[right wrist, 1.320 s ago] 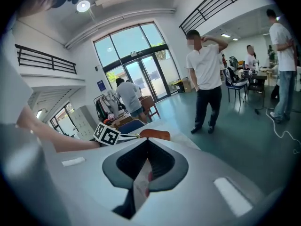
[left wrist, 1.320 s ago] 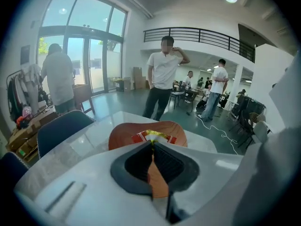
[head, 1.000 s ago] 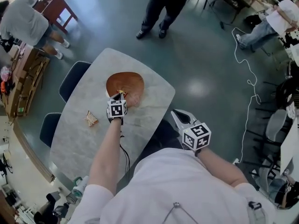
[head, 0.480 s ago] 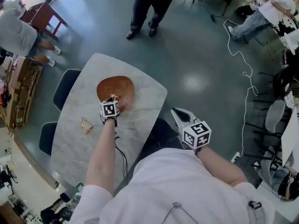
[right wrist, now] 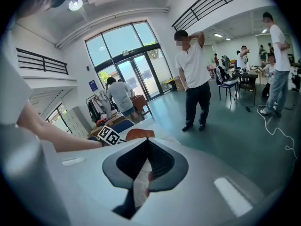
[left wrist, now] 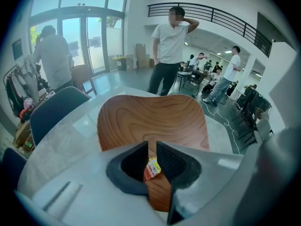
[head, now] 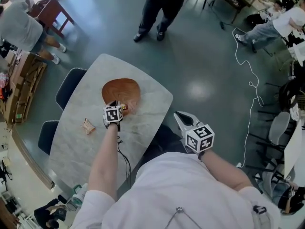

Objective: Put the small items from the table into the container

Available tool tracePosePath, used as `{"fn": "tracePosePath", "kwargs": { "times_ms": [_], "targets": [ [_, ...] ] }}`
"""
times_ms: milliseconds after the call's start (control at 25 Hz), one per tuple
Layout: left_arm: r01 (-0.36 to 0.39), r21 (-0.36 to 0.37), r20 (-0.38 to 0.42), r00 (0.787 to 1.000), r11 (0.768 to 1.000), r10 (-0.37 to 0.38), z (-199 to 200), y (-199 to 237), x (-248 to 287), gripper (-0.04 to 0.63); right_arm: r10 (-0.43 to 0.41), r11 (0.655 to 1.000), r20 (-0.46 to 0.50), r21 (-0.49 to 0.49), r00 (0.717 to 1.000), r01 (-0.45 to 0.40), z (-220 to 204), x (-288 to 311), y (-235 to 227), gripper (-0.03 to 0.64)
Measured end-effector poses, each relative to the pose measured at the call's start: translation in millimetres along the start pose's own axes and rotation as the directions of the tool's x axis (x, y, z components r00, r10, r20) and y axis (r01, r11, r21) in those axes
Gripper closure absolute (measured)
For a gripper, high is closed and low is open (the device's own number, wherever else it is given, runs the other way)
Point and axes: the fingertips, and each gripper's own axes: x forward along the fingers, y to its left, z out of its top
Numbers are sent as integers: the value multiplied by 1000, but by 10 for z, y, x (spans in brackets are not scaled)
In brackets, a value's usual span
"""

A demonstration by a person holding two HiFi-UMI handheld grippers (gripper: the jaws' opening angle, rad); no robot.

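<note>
Left gripper clamped on packet over bowl | right gripper closed, held off tabletop | wrapper shown by head view only

This looks like the open ground-floor hall of an office or lab building. Tall glass entrance doors stand at eleven o'clock in the right gripper view, with a railed mezzanine overhead. The polished grey-green floor reflects ceiling lights. At one o'clock people work at desks crowded with gear, and a white cable trails across the floor at three o'clock. A marble-topped table with dark chairs stands in the open, near wooden shelving at nine o'clock.
</note>
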Motion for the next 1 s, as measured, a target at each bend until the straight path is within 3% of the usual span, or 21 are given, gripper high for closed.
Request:
{"fn": "tracePosePath", "kwargs": {
  "times_ms": [200,400,520,720,1000],
  "targets": [
    [15,-58,108,994,998,-8,126,7,-222,541,27,999,-2,-30,1000,-27,54,84,87,588],
    [68,-103,306,952,992,-34,409,-177,-757,554,86,994,-18,-73,996,-87,112,194,266,588],
    [65,-106,418,908,992,-15,591,-226,-1281,569,152,981,-34,-116,988,-155,199,300,479,588],
    [23,-135,586,808,991,61,721,-118,-2249,592,284,937,-75,-191,956,-293,273,583,954,588],
    [-79,-230,693,687,970,220,248,143,-3492,592,444,839,-177,-262,879,-477,124,892,1932,588]
  ]
}}
